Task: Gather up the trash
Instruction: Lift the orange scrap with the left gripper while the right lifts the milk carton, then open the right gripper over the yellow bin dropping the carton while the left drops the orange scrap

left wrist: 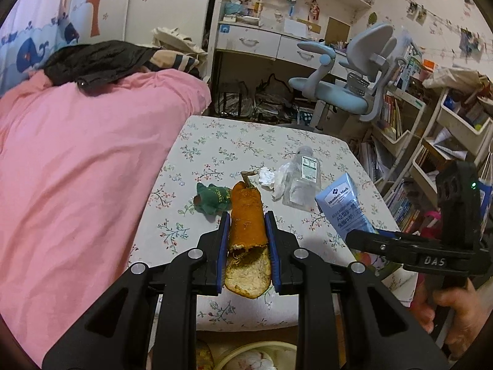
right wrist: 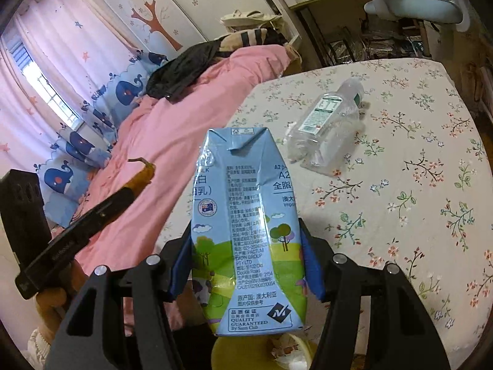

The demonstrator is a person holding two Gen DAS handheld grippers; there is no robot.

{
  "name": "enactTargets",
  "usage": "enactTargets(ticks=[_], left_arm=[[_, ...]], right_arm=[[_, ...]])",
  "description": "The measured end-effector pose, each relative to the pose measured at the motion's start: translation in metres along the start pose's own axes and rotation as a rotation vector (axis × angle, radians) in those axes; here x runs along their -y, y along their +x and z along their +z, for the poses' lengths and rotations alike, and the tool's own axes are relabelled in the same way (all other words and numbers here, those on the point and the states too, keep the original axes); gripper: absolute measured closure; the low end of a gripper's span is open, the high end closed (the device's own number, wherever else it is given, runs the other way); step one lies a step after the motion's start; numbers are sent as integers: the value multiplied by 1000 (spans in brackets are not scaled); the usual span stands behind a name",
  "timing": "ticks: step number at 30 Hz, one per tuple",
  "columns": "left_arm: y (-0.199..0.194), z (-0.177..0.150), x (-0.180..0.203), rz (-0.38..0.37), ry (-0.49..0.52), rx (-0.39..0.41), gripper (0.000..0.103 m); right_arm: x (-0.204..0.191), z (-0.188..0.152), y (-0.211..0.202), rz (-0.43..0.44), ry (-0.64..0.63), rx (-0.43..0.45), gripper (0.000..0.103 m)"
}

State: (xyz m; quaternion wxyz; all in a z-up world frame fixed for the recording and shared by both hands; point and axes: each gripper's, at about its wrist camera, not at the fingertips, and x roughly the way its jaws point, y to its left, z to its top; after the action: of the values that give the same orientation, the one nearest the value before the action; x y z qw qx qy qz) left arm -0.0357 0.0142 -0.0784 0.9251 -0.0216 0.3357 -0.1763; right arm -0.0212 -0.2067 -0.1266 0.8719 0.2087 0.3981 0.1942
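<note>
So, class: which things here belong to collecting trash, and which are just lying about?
Trash job:
- orange peel, gripped by left gripper
- milk carton, gripped by right gripper
- plastic bottle, lying on the table
- crumpled tissue
- green wrapper

Lying about:
- pink duvet
- desk chair
- bookshelf

On the crushed light-blue milk carton (right wrist: 246, 231) we read "A2", "全脂", "原产国: 澳大利亚", "QUALITY GUARANTEED By Sam's Club", "PACTUM DAIRY GROUP PTY LTD" and a round badge with an Australian flag; seen from the left wrist, its face carries "Member's Mark" (left wrist: 342, 206). The black frame of the right gripper (left wrist: 363, 236) bears the raised letters "DAS". The white label on the clear crumpled plastic bottle (left wrist: 303, 182) is too small for us to read.
</note>
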Motion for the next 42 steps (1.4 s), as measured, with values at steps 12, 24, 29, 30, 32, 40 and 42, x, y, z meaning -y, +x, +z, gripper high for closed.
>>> enactTargets(ticks=[12,24,29,30,32,40,42], left_arm=[[-14,-8,11,23,47,16,82],[-18,-17,13,25,52,11,82],[-24,-27,13,30,51,7,82],[-25,-29,12,32,49,6,82],[-28,-33,10,35,43,3,82],[-34,-41,6,37,23,-6,82],[-37,-44,6,37,21,-9,82]], right_arm=[[-24,-22,-19,58,-36,27,44],[-26,-37,-31,83,-26,42,44],[-32,-50,-31,93,-32,19,44],[-33,-53,-30,94,-36,11,44],[-38,-62,-28,90,-45,-10,44],[-50,-105,-14,83,-54,-117,44],[-52,-118,-9,74,-56,-151,44]])
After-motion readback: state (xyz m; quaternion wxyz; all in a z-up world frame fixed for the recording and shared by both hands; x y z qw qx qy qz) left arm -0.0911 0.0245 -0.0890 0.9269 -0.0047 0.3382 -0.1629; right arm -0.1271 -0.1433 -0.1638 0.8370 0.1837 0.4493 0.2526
